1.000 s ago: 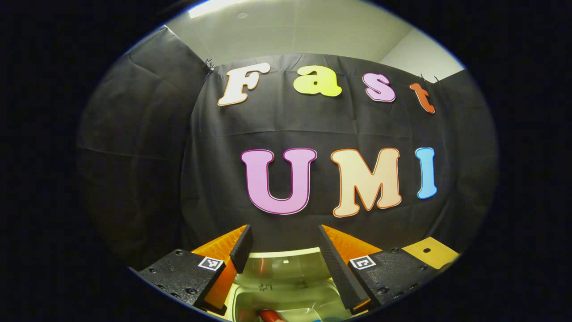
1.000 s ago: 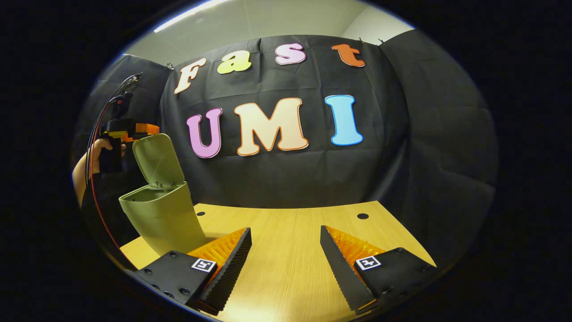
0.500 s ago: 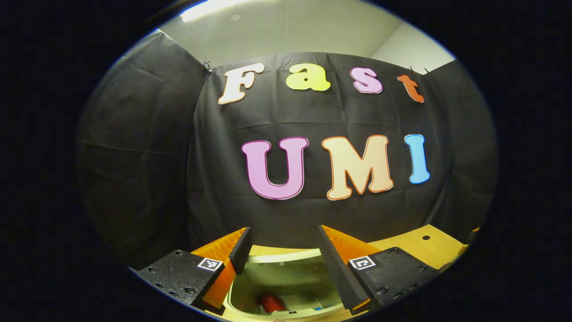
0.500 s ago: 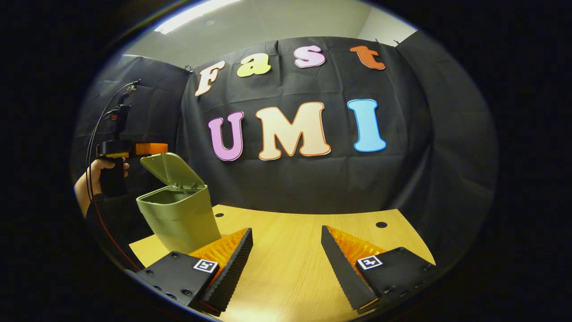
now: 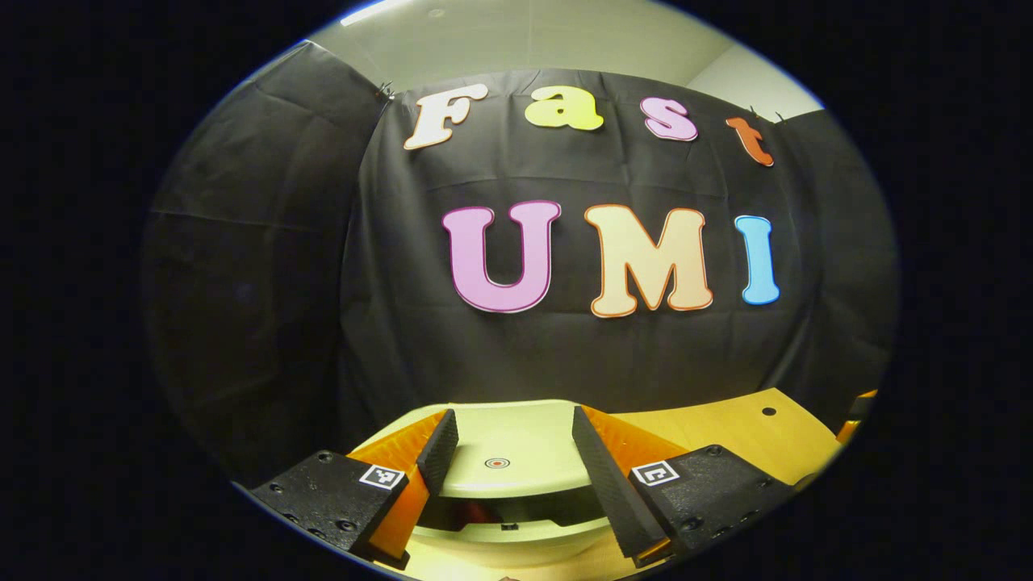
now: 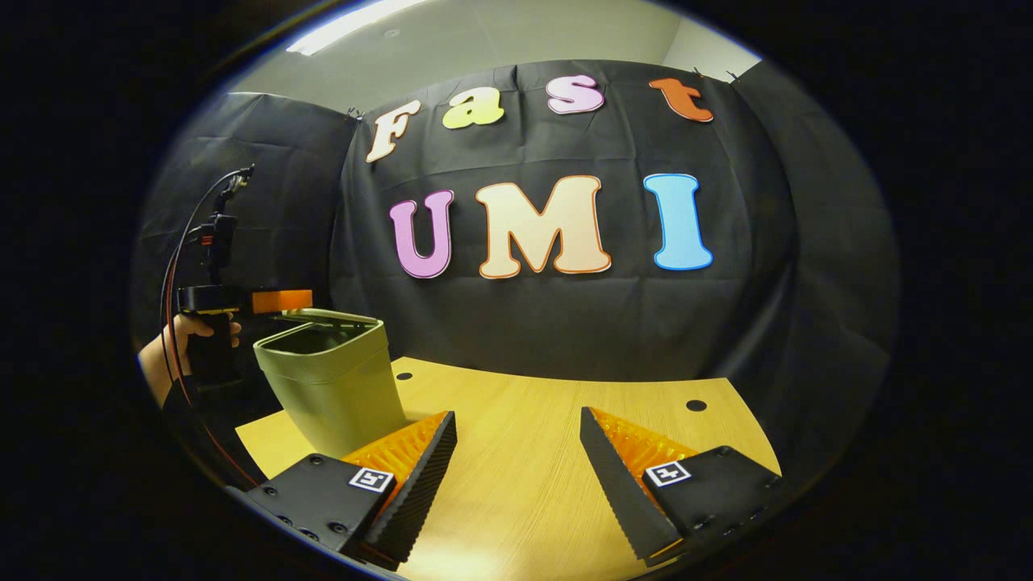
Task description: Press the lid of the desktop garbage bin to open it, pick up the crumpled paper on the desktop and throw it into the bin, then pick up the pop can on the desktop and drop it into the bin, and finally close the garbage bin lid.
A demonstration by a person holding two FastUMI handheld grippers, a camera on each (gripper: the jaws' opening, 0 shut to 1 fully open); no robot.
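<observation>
My left jaws [image 5: 508, 452] stand wide apart with nothing between them, poised just above the flat olive-green plastic lid [image 5: 504, 460] of the desktop bin; I cannot tell whether they touch it. The lid lies almost level, marked with a small red ring, and a dark slit shows between it and the bin's pale rim [image 5: 516, 539]. Through that slit I glimpse a bit of red [image 5: 478, 512], too little to say what it is. Beyond the bin the light wooden desk [image 5: 750, 440] runs to the black cloth wall.

My right jaws [image 6: 516, 472] are likewise spread and empty, hanging over bare desk [image 6: 524, 420]. From there the tapered olive-green bin [image 6: 335, 383] stands at the desk's left edge, lid nearly down, with my left gripper [image 6: 242, 303] and the hand [image 6: 190, 331] holding it just behind.
</observation>
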